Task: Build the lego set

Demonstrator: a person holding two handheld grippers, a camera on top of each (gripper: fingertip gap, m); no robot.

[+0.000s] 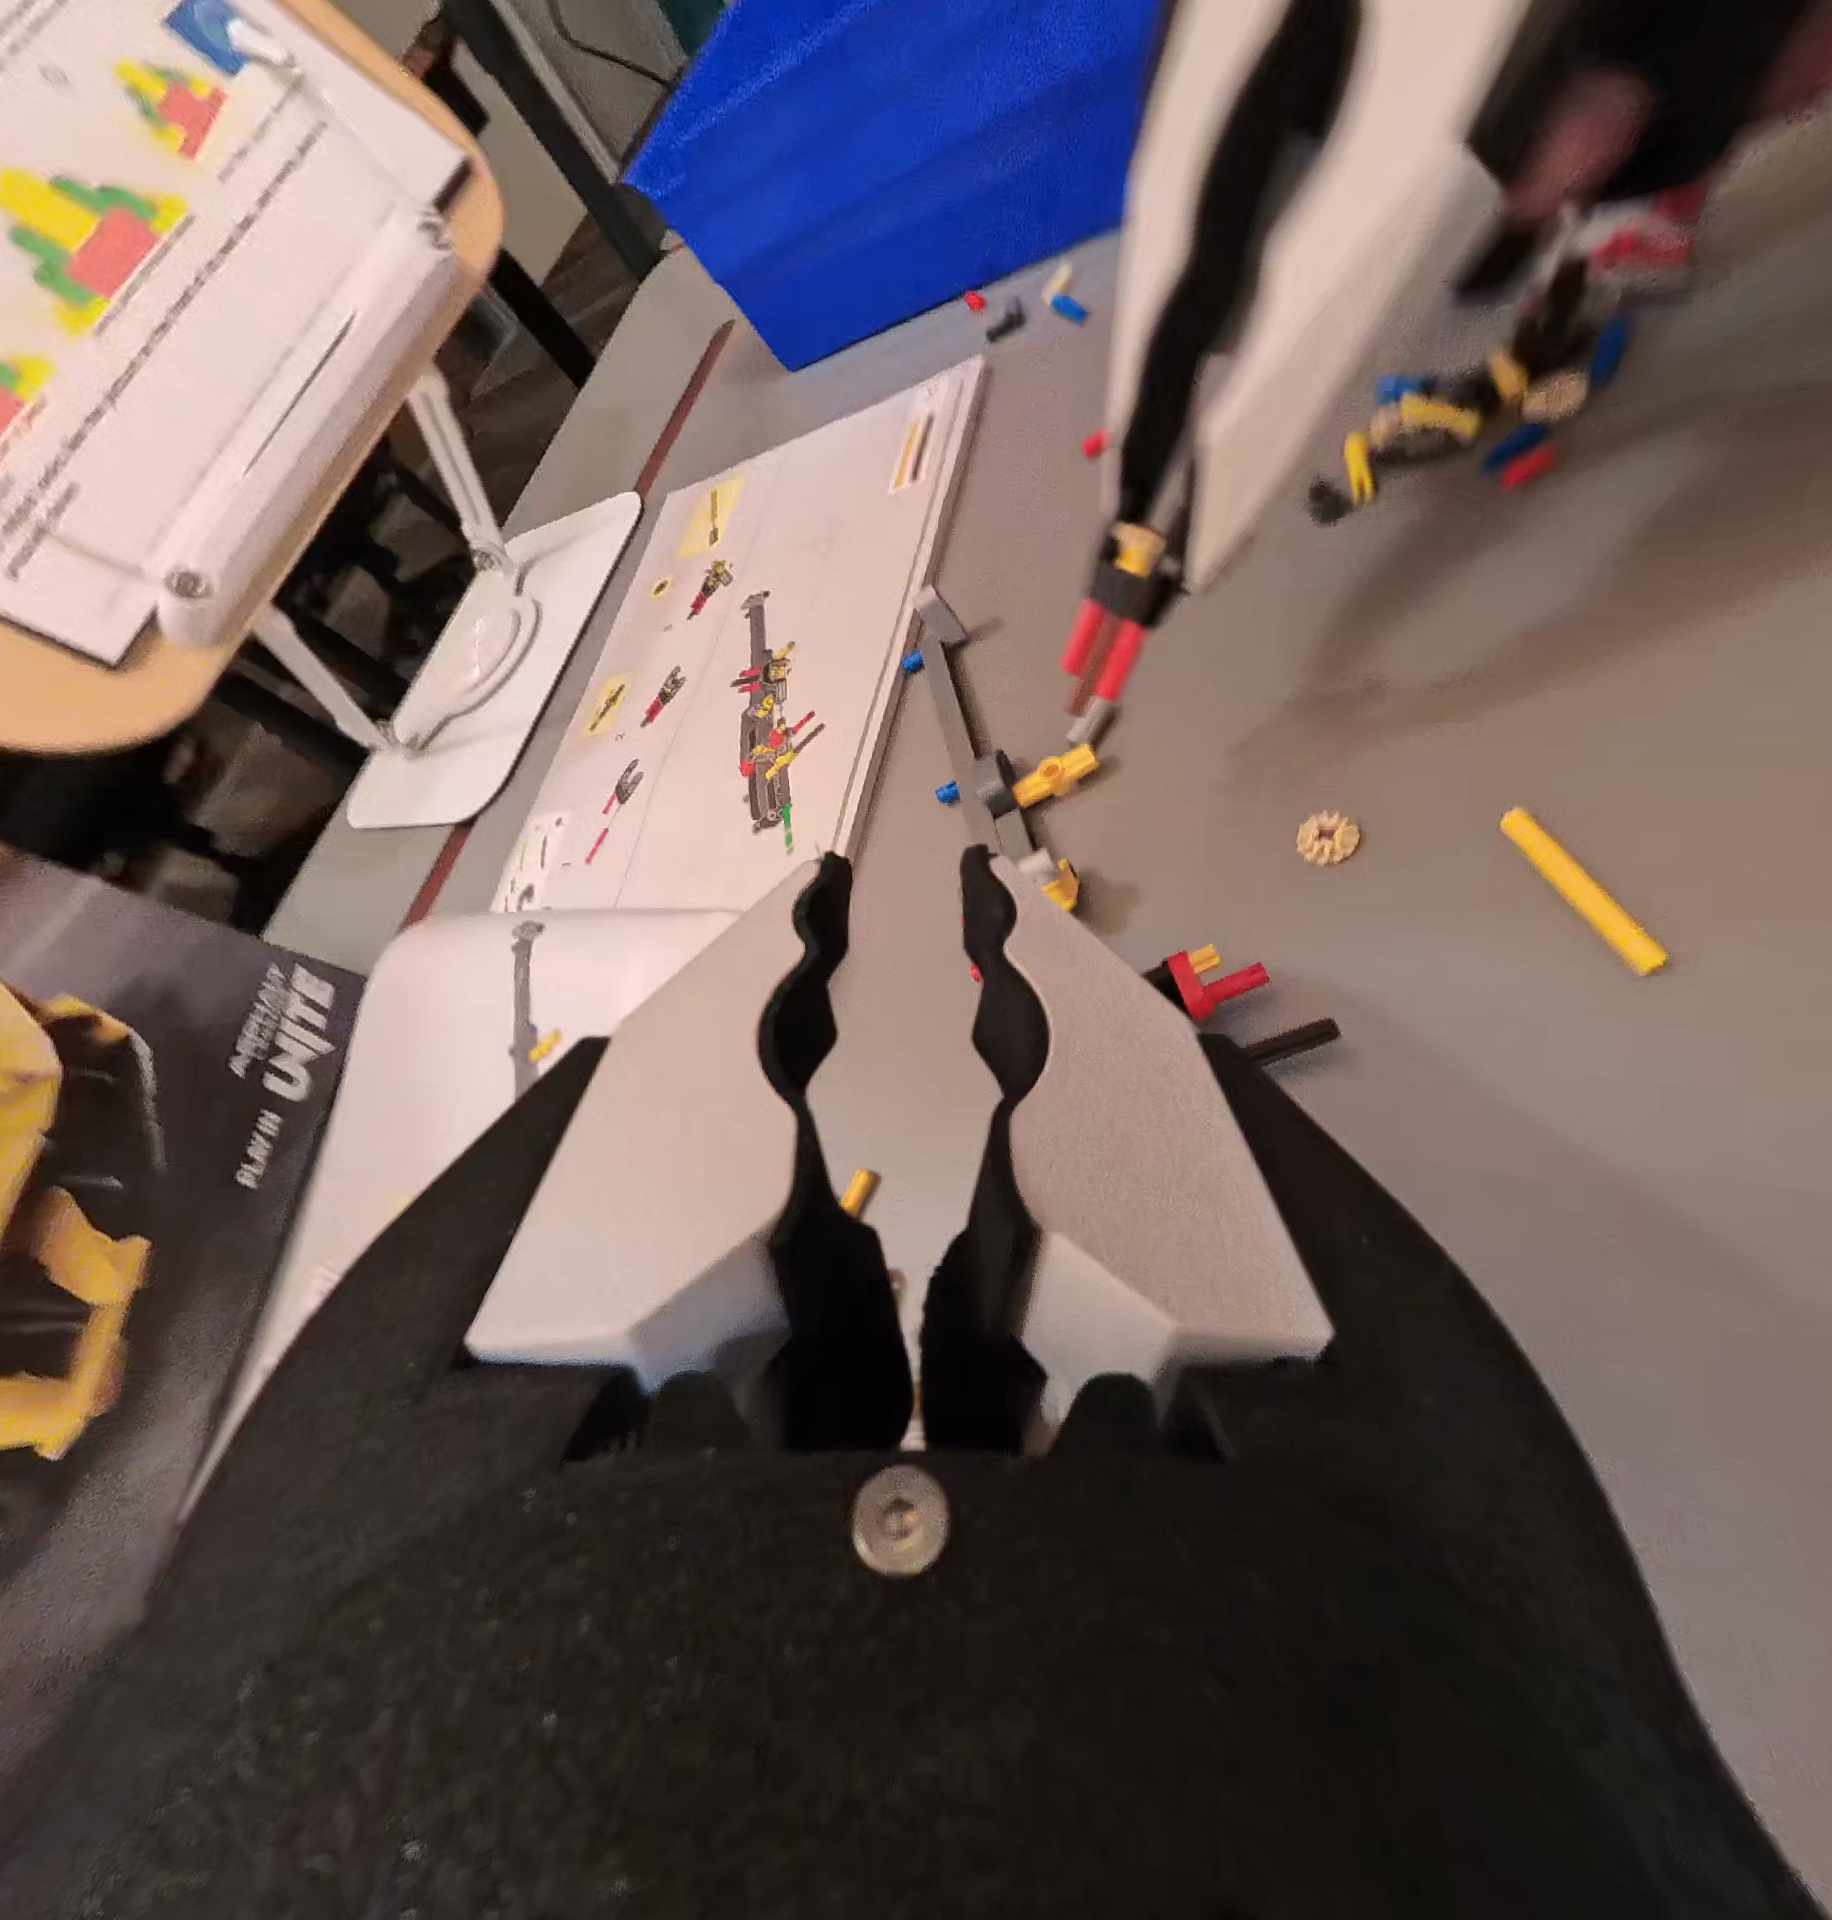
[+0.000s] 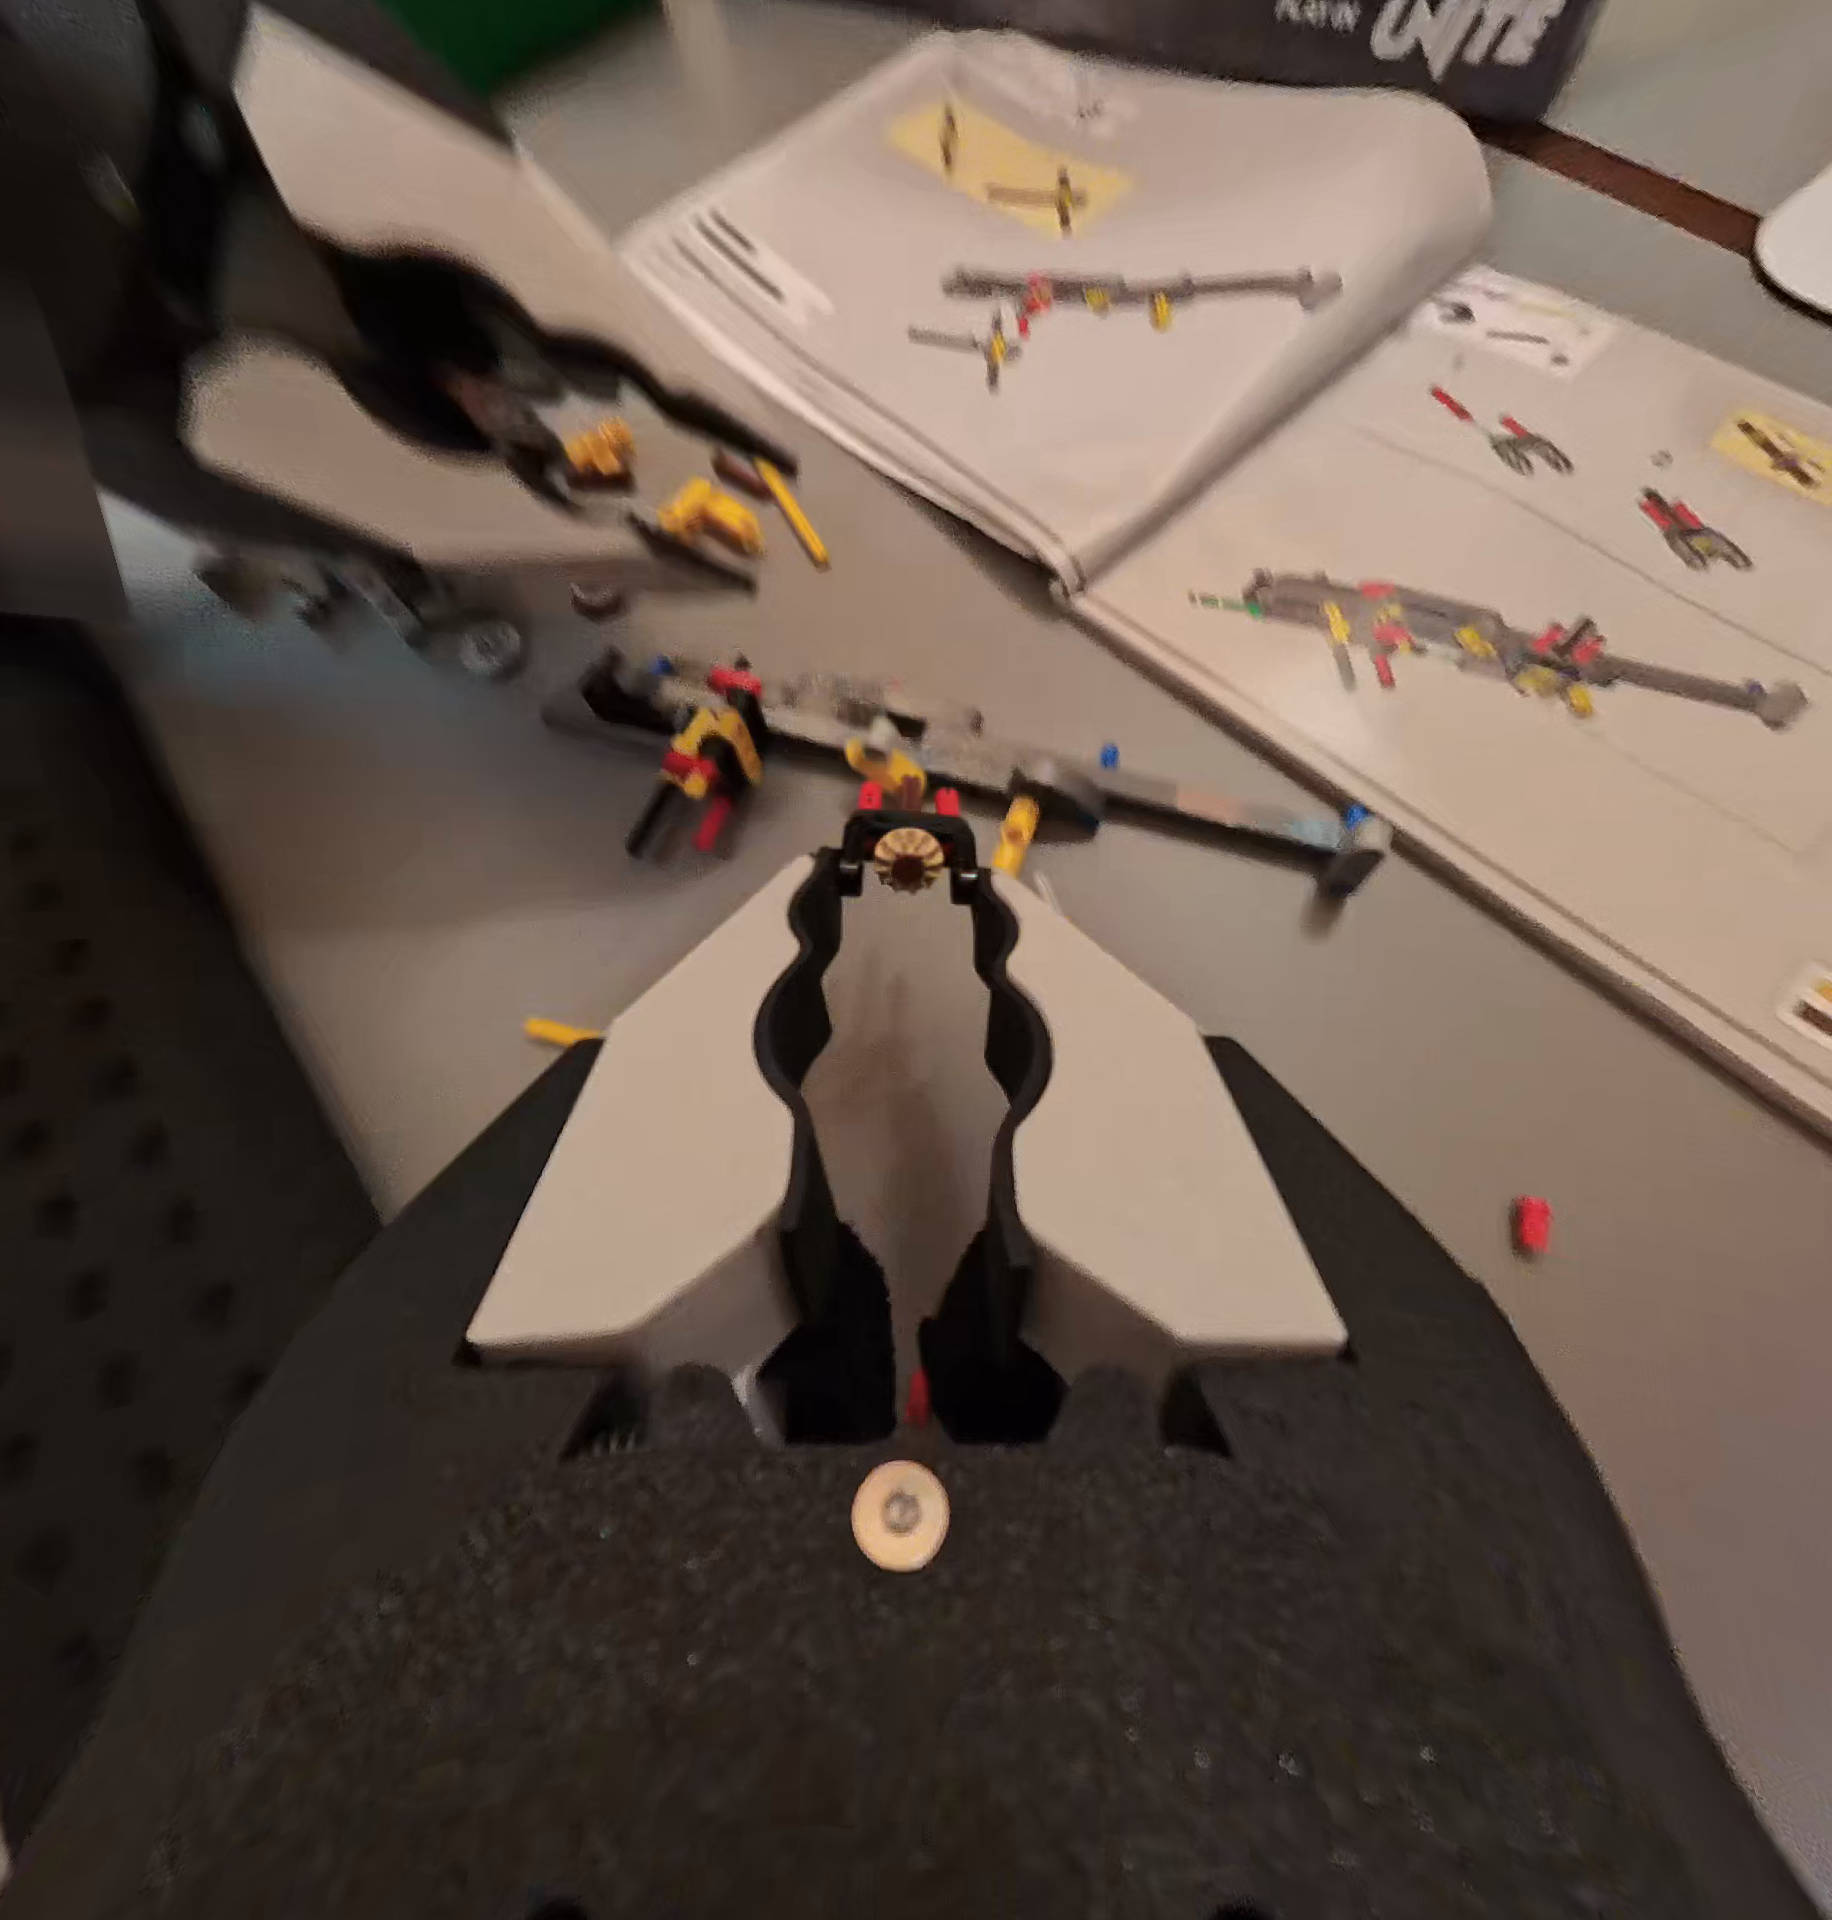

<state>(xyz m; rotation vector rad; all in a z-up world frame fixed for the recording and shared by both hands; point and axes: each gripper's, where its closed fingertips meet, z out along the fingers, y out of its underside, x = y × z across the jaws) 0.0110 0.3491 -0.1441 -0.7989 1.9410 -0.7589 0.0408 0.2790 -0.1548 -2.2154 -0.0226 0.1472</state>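
Note:
My right gripper [image 2: 904, 868] is shut on a small sub-assembly [image 2: 901, 854]: a black frame with a tan gear and red pins. It holds it just above the long grey beam assembly [image 2: 1151, 795] lying on the grey table. In the left wrist view the right gripper [image 1: 1151, 520] comes down from the top with the sub-assembly [image 1: 1114, 623] hanging over the beam assembly [image 1: 953, 717]. My left gripper [image 1: 907, 868] is open and empty, at the near end of the beam. It shows blurred at the upper left of the right wrist view [image 2: 761, 520].
An open instruction booklet [image 1: 787, 623] lies left of the beam, with the dark set box [image 1: 164, 1143] beside it. A tan gear [image 1: 1327, 836], a yellow axle [image 1: 1582, 891], a red and black piece [image 1: 1208, 977] and a pile of parts [image 1: 1463, 416] lie to the right. A blue bin [image 1: 891, 156] stands behind. About 8 cm separates my left fingertips from my right. The yellow axle [image 1: 1582, 891] is about 9 cm from my right fingertips.

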